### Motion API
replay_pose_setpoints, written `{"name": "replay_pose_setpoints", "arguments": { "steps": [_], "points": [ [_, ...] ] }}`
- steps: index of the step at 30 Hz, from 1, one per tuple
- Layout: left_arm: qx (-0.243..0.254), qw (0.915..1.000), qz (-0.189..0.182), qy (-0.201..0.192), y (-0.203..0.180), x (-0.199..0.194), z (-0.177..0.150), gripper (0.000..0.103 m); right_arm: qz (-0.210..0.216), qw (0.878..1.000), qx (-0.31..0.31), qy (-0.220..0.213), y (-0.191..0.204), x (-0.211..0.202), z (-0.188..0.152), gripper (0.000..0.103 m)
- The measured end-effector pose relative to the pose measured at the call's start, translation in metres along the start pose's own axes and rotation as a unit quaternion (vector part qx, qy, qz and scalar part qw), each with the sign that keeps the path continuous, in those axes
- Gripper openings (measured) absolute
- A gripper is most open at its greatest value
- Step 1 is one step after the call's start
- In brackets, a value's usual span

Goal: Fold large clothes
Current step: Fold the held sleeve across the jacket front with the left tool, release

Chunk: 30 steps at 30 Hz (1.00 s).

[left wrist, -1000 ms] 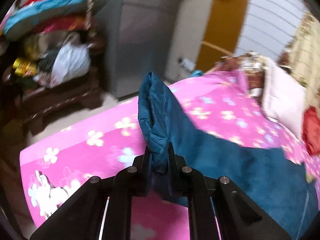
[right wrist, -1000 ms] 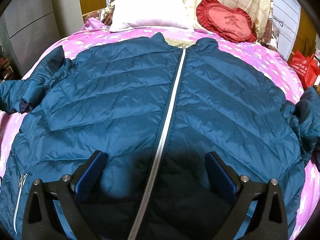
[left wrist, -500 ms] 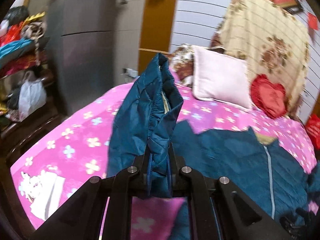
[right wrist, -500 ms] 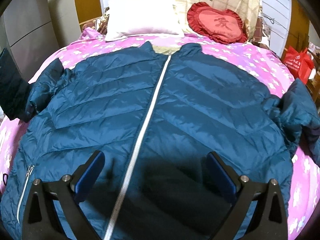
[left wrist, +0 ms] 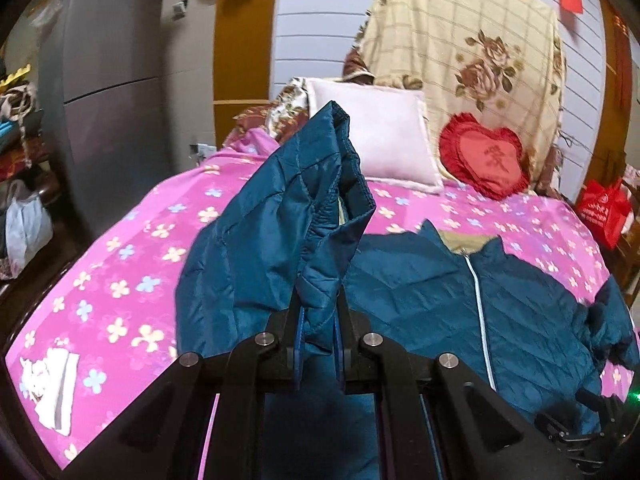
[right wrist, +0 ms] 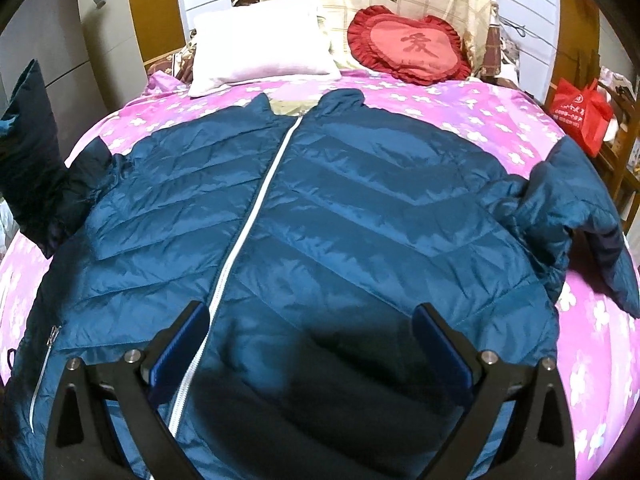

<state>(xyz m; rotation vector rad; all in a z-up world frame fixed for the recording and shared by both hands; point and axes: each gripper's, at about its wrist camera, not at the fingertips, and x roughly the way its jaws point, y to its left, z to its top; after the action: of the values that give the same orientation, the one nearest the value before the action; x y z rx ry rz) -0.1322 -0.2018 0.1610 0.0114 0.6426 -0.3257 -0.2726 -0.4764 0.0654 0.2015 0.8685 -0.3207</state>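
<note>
On the pink floral bedspread [right wrist: 460, 96] a teal quilted jacket [right wrist: 340, 208] lies zipped, front up. Left gripper [left wrist: 318, 344] is clamped on the lifted sleeve [left wrist: 288, 216]; step in hand looks like folding it inward. Next move likely needs carrying it across the white zipper [right wrist: 248, 220]. Right gripper [right wrist: 312, 344] hovers wide open, empty, over the hem. Only right view shows the other sleeve [right wrist: 572, 216] fully.
</note>
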Motion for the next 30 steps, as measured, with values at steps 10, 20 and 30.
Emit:
{"name": "replay_pose_setpoints", "arguments": {
  "steps": [10, 20, 30],
  "points": [
    [0.024, 0.9989, -0.030, 0.026, -0.049, 0.010, -0.016, 0.000, -0.017, 1.000, 0.024, -0.002, -0.033, -0.003, -0.001, 0.103],
    [0.054, 0.9955, -0.057, 0.054, -0.101, 0.026, -0.032, 0.000, -0.024, 0.999, 0.030, 0.003, -0.051, 0.000, -0.005, 0.103],
    [0.085, 0.9884, -0.077, 0.100, -0.148, 0.059, -0.061, 0.000, -0.033, 0.998, 0.044, 0.012, -0.076, 0.009, -0.011, 0.103]
  ]
}}
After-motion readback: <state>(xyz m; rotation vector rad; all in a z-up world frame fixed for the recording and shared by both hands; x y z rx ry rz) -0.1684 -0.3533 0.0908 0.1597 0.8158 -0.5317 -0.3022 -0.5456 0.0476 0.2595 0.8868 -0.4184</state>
